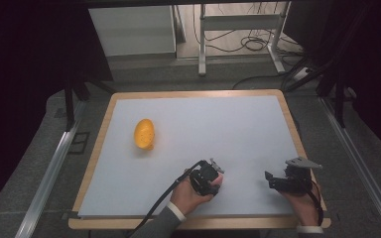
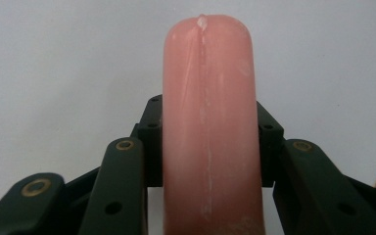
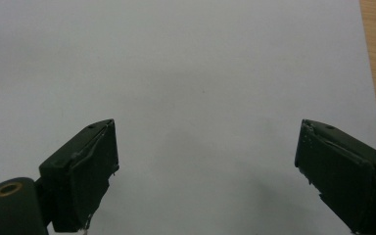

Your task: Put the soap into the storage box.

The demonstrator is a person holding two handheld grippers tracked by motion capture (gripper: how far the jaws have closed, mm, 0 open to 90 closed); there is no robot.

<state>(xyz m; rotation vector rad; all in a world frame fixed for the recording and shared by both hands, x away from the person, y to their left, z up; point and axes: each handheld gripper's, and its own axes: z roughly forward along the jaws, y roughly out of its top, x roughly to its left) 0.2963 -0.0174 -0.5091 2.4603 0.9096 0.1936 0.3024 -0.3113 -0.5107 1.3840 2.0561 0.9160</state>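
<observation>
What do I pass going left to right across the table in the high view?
Orange-yellow mango-like fruit → left gripper, its jaws clamped on a pink sausage-shaped piece → right gripper, jaws wide apart with nothing between them.

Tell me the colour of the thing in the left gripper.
Pink sausage, clearest in the left gripper view.

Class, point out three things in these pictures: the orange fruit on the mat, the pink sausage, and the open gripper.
Orange fruit [image 1: 145, 134], high view, middle of its upper skin.
Pink sausage [image 2: 208, 122], left gripper view, mid-length on its seam, between the jaws.
Right gripper [image 3: 205, 161], right gripper view, midway between its two open jaws.
</observation>
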